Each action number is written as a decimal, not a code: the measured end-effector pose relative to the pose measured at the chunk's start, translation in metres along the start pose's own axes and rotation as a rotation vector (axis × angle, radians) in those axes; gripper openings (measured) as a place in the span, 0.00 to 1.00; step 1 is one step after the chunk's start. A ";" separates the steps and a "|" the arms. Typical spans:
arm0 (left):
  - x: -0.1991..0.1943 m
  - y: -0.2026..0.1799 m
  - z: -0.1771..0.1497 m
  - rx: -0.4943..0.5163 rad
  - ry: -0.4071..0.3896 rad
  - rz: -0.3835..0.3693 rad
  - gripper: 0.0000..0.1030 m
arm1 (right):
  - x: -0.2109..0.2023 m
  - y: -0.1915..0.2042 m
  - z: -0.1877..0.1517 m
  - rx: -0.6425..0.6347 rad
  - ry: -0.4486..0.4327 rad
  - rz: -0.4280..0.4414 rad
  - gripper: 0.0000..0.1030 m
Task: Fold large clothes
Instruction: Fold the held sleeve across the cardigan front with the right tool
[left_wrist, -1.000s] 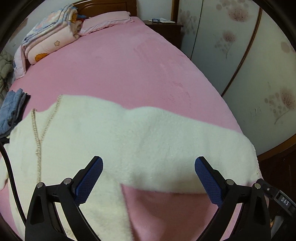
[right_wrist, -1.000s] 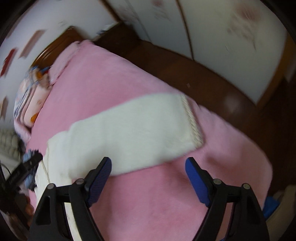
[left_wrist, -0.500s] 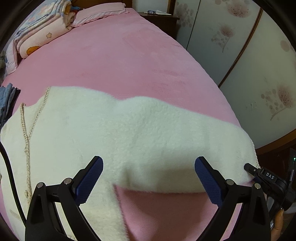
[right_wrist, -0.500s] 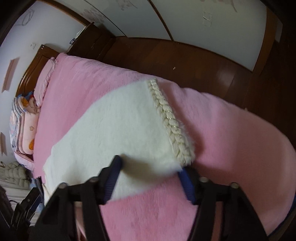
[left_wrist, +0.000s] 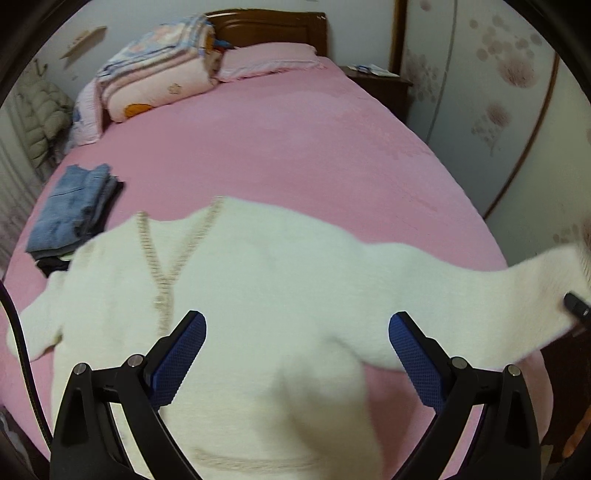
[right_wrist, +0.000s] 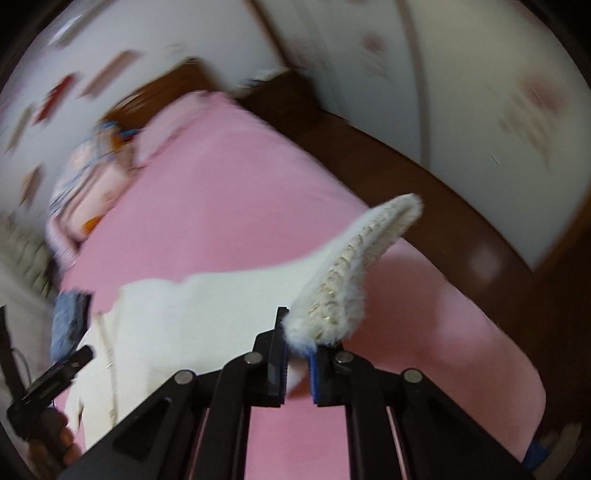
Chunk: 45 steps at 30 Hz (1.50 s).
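One white cardigan (left_wrist: 266, 280) lies spread on the pink bed (left_wrist: 295, 147). The right claw (right_wrist: 298, 363) has just been closing and now pinches the cuff (right_wrist: 347, 280) of one sleeve, lifted clear of the bed. The left claw (left_wrist: 297, 354) hovers wide open over the cardigan's body, gripping nothing. One stack of folded jeans (left_wrist: 70, 210) sits just beside the cardigan's collar.

No readable text, labels, brands or numbers in either view.
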<state>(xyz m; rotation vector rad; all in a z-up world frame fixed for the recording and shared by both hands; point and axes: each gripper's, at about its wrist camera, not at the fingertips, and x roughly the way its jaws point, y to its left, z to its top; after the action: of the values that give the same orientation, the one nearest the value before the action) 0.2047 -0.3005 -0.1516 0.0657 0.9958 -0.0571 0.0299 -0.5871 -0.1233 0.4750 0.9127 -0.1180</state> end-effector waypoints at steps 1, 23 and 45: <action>-0.004 0.015 -0.001 -0.014 -0.006 0.012 0.96 | -0.003 0.025 0.003 -0.048 -0.010 0.027 0.08; 0.088 0.204 -0.048 -0.175 0.203 -0.284 0.96 | 0.142 0.282 -0.147 -0.602 0.278 0.031 0.18; 0.199 0.131 -0.082 -0.385 0.448 -0.675 0.60 | 0.110 0.196 -0.140 -0.340 0.307 0.053 0.18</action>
<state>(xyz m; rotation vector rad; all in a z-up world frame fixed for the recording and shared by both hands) 0.2542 -0.1665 -0.3591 -0.6381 1.4245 -0.4832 0.0533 -0.3391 -0.2143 0.2019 1.1941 0.1618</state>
